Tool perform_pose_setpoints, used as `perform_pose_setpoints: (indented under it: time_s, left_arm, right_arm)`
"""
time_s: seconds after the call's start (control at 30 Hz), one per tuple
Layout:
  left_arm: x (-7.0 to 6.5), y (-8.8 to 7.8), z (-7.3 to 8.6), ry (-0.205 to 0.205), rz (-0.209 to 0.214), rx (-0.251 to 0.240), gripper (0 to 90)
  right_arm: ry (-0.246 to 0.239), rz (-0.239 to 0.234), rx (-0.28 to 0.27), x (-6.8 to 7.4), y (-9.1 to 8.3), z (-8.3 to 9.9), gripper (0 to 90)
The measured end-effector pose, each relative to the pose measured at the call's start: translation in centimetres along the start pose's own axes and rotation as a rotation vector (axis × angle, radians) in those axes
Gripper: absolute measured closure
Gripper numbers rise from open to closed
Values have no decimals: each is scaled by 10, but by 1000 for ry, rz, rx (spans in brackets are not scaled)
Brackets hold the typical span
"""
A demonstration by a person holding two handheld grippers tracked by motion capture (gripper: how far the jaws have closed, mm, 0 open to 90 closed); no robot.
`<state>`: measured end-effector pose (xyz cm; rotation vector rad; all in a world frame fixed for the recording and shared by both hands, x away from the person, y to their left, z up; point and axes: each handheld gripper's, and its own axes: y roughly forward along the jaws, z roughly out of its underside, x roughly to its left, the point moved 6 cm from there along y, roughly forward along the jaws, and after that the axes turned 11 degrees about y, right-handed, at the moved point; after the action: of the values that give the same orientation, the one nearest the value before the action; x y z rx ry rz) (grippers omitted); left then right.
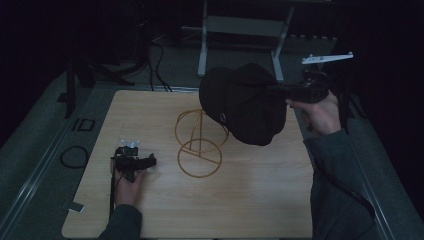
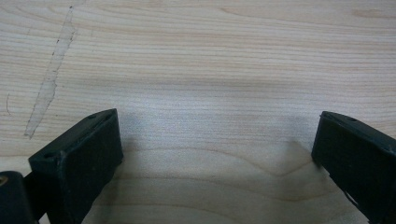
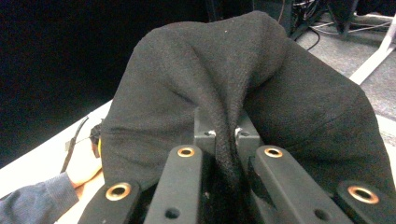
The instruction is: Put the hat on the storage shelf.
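A black cap [image 1: 242, 102] hangs in the air above the right part of the wooden table [image 1: 150, 210], held from its right side by my right gripper [image 1: 274, 91]. In the right gripper view the jaws pinch a fold of the cap's [image 3: 224, 88] black fabric between them, so my right gripper [image 3: 226, 133] is shut on it. A gold wire hat stand [image 1: 200, 145] stands on the table just left of and below the cap. My left gripper [image 1: 150, 161] rests low at the table's left. Its jaws stand wide apart over bare wood, with nothing between the fingertips [image 2: 212, 140].
A white metal frame [image 1: 240, 30] stands on the floor behind the table. Cables [image 1: 150, 65] lie on the grey floor at the back left, and a cable loop [image 1: 74, 156] lies left of the table. A pale scuff [image 2: 49, 81] marks the wood.
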<state>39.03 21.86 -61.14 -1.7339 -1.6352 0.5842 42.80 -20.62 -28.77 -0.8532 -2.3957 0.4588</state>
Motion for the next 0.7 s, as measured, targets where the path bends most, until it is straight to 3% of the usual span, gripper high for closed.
perform_pose_setpoints:
  time_s: [0.7]
  left_arm:
    - [0,0,0,0,0,-1,13]
  right_arm:
    - [-36,-30,48,23,27,-8,849]
